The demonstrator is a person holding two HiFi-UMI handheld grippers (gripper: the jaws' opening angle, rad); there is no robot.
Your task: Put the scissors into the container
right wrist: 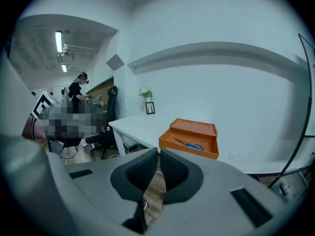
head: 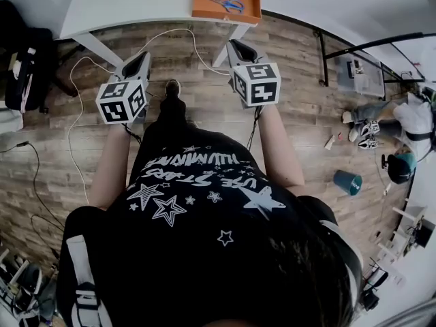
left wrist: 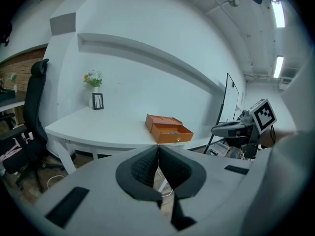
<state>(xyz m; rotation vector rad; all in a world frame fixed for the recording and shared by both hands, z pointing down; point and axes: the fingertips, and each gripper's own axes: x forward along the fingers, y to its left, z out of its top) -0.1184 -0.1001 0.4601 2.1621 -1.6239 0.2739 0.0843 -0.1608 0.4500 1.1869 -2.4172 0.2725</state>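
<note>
Holding both tools off the table (head: 136, 2), we see the job as effectively done: the scissors (head: 227, 5) lie inside the orange container (head: 225, 14), well ahead of both sets of tips.

Left gripper (head: 144, 55): jaws pressed together, nothing between them. Right gripper (head: 238, 45): jaws closed to a thin slit, also empty.

Risks from here, as we judge them:
- Container sits at the table edge nearest the tools. Any reach back in with closed jaws could nudge it off that edge and spill the scissors.
- White cable (head: 80, 118) trails from the tools across the floor, below and behind them. A snag by a foot would jerk a tool toward the table.

Scissors, in the right gripper view (right wrist: 191, 144): blue handles, slim metal blades, apparently closed, lying flat on the container floor just beyond and right of the tips. Container (right wrist: 187, 151) is shallow and open-topped with a raised back section. The left gripper view shows the same box (left wrist: 170, 132) straight ahead above the tips, but its contents are too small to read.
</note>
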